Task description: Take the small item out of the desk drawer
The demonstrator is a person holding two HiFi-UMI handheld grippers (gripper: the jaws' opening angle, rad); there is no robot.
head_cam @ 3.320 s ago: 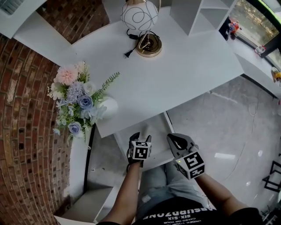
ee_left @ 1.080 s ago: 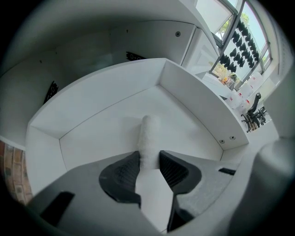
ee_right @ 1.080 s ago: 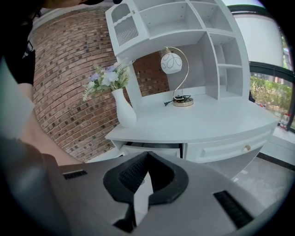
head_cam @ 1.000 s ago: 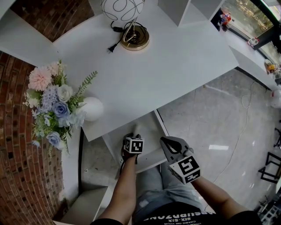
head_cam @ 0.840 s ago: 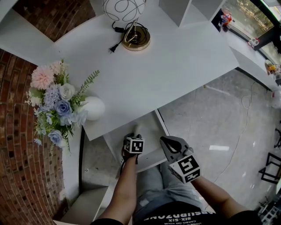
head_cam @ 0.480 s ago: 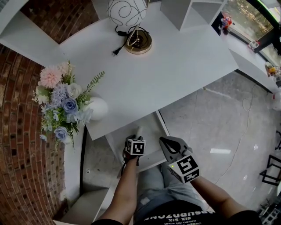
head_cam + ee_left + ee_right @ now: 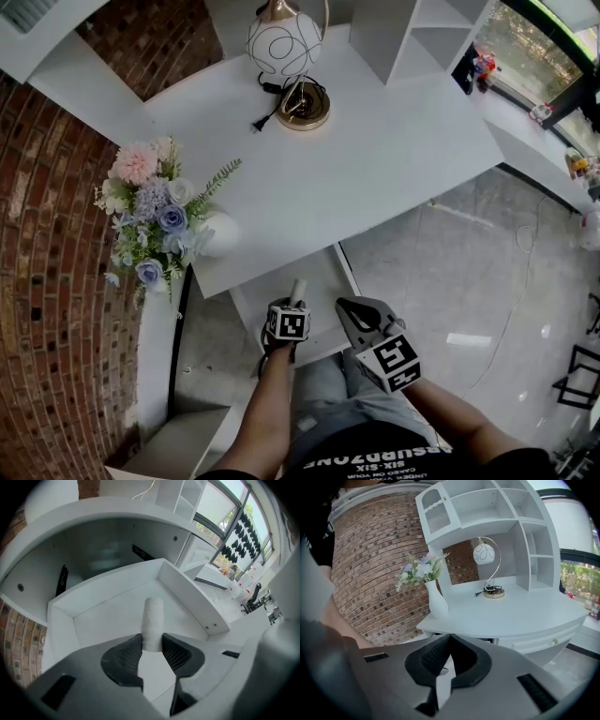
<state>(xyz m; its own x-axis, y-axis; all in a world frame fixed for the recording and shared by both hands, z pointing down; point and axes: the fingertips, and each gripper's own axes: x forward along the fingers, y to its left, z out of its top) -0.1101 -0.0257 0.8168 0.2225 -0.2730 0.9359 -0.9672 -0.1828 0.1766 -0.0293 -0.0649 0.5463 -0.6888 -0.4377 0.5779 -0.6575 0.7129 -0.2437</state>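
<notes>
white desk (image 7: 375, 159), drawer (image 7: 187, 595) pulled out underneath; left gripper (image 7: 152, 648) is pinched partway closed on the white roll (image 7: 153, 616), over the drawer; right gripper (image 7: 449, 641) closed, empty; i'd lift straight up with a steady squeeze and clear the front wall

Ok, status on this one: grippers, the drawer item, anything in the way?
Left gripper shut on white roll, over the open drawer. Right gripper shut, empty, beside it. Nothing seen blocking the way out.
</notes>
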